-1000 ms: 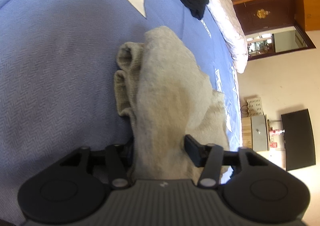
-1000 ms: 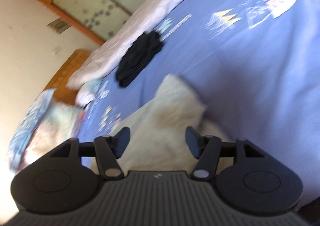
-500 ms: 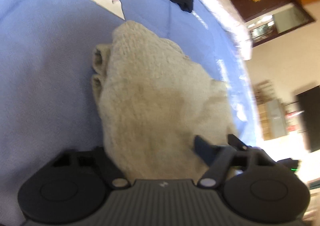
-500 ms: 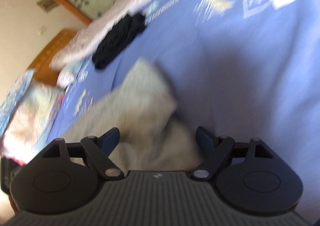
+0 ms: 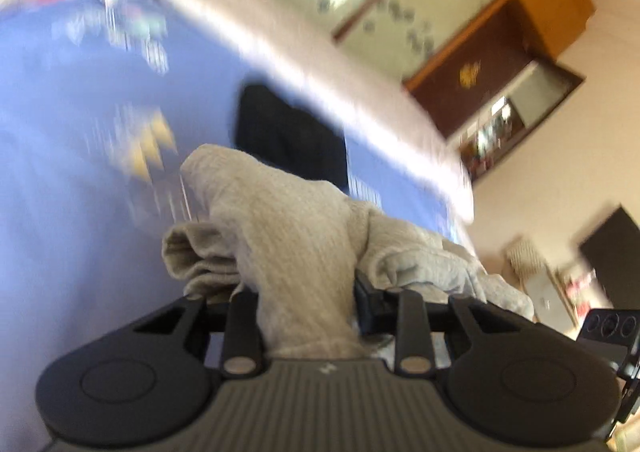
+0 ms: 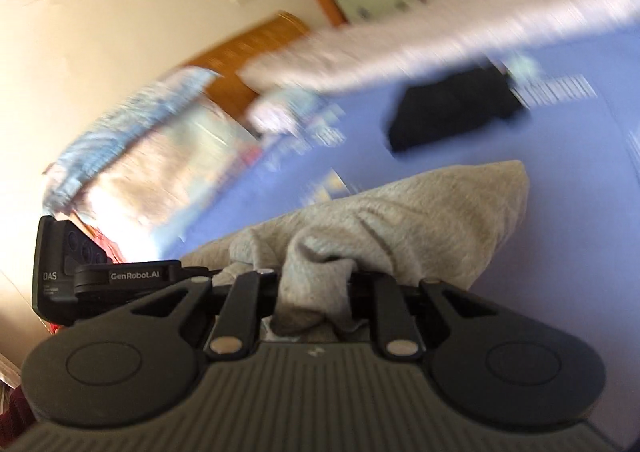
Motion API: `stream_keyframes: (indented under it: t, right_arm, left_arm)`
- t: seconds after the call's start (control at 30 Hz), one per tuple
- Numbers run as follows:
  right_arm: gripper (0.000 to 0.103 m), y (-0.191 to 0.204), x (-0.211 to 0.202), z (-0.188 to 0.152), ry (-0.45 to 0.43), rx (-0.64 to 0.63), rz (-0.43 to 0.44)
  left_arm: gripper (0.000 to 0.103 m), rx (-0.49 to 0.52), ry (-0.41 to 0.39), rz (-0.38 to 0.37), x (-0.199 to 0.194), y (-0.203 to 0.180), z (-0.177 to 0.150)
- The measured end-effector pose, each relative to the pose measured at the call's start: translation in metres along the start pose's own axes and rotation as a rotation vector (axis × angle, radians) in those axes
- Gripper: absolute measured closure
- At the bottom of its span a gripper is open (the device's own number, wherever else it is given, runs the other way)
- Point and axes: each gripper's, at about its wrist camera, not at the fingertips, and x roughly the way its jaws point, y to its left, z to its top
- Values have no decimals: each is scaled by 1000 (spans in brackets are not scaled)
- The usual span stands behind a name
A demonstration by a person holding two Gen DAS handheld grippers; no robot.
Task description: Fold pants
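left gripper (image 5: pixel 306 300): clamped on grey pants (image 5: pixel 288 236) bunched above blue bedspread (image 5: pixel 60 171). right gripper (image 6: pixel 314 292): pinching same pants. left view alone shows dark screen (image 5: pixel 612 248); both show black garment (image 6: pixel 452 107).

one grey pants (image 5: pixel 296 219), one black garment (image 5: pixel 288 135), one blue bedspread (image 5: pixel 60 171), two tools (image 5: pixel 306 300) (image 6: pixel 312 284)

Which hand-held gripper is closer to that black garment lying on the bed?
About equal; neither touches it. The left hand-held gripper and right hand-held gripper both clamp the gray pants; the black garment lies beyond.
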Motion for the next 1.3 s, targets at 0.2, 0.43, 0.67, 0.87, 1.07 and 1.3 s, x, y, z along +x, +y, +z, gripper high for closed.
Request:
stream_keyframes:
  t: [0.2,0.43,0.67,0.87,1.07,1.3]
  right_arm:
    - [83,43,95,68,-95,-121,57]
    - [69,29,231,49,-9,-115,20]
    - [42,-42,289,-11,220,199,-124]
    - [42,-34,192,-14,167,143,-135]
    - [42,1,96,-51,220,5,-135]
    - [34,13,2,-95,242,19,-184]
  left_arm:
    - [75,63,-175,81,-24,35,96]
    - [59,-14,-165,367,47,150,113]
    - [53,-117,-112,592,71,192,82]
    - [48,-89,-163,683,30,135,57]
    - [48,-16,-82,653,8,74,-2]
    - [38,104,-9,669,-2,1,-72]
